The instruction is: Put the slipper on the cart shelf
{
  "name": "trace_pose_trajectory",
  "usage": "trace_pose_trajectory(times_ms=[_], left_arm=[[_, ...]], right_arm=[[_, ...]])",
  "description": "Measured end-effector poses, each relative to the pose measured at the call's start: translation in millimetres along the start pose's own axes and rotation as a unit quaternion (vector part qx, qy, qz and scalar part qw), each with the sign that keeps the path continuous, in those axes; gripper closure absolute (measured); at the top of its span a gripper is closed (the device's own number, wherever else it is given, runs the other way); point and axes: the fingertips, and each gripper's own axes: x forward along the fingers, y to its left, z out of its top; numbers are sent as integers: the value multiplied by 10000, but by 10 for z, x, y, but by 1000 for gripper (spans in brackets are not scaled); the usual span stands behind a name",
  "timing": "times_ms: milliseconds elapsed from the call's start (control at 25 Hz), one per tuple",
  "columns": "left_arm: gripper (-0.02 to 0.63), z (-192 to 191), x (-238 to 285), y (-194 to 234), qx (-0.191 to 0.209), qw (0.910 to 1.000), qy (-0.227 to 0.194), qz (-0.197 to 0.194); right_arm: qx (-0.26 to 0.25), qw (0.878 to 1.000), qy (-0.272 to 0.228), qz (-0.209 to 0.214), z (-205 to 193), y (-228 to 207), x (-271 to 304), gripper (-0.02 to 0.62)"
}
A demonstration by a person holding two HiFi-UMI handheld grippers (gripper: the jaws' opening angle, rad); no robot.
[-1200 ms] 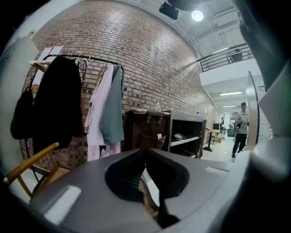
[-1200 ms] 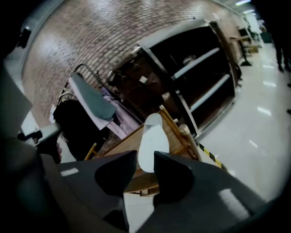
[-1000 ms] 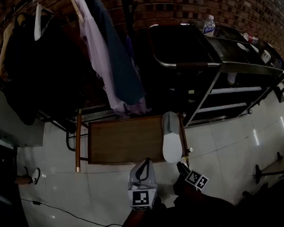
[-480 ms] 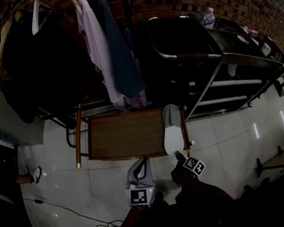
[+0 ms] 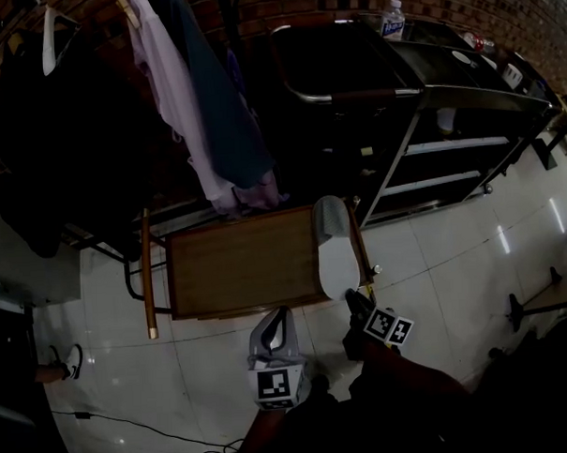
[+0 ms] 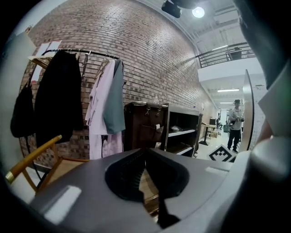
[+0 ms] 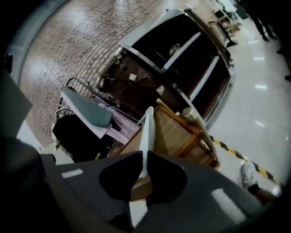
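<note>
On the right end of the wooden cart's (image 5: 238, 270) top shelf lies the grey-and-white slipper (image 5: 334, 247), in the same spot as a second ago. The right claw (image 5: 354, 300), which then hung short of the slipper's near end, has come up to it. Its jaws are closing, and in the right gripper view they pinch the slipper's thin white edge (image 7: 146, 136). The left claw (image 5: 280, 315) hangs just off the cart's near side, about where it was, with its jaws together on nothing. The label on the water bottle (image 5: 393, 21) on the steel trolley (image 5: 465, 81) is too small to read; the claw cubes carry only black-and-white square markers
</note>
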Motion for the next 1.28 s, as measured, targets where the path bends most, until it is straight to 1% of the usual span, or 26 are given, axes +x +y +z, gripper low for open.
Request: trace_pose_trajectory(times_ms=[80, 200, 280, 360, 480, 560, 640, 760, 840, 920, 1040, 1160, 1280], left_arm=[[586, 9, -3, -4, 6, 10000, 13, -46], [586, 139, 2, -11, 6, 9999, -79, -102], [586, 149, 10, -3, -28, 9999, -84, -119], [586, 121, 33, 6, -112, 9998, -75, -130], [586, 217, 83, 0, -193, 9996, -182, -139], [586, 332, 116, 1, -228, 9992, -301, -88], [589, 429, 122, 20, -259, 9987, -431, 0], [589, 665, 76, 47, -319, 9968, -717, 145], [589, 830, 72, 59, -305, 9950, -928, 199], [589, 983, 87, 39, -264, 9934, -1095, 205], [589, 1107, 86, 0, -200, 9920, -1226, 217], [589, 1171, 68, -17, -9, 9917, -1256, 263], [589, 1312, 25, -47, 44, 9887, -1465, 324]], right_arm=[[-285, 9994, -91, 147, 59, 148, -94, 565], [-744, 9962, -293, 334, 198, 363, -238, 566], [-1156, 9913, -408, 470, 264, 536, -339, 566], [-1700, 9822, -555, 577, 331, 728, -446, 566], [-2354, 9644, -904, 799, 476, 1049, -603, 566], [-2738, 9496, -1188, 960, 598, 1274, -708, 566], [-3120, 9316, -1493, 1115, 719, 1540, -827, 566], [-3712, 9003, -1895, 1255, 880, 1904, -1004, 566], [-3894, 8863, -2132, 1321, 1002, 2082, -1066, 566], [-3947, 8783, -2324, 1369, 1124, 2202, -1105, 566], [-3949, 8717, -2533, 1412, 1251, 2313, -1160, 566], [-3972, 8661, -2670, 1442, 1309, 2397, -1205, 566], [-3974, 8625, -2758, 1484, 1356, 2439, -1267, 565]])
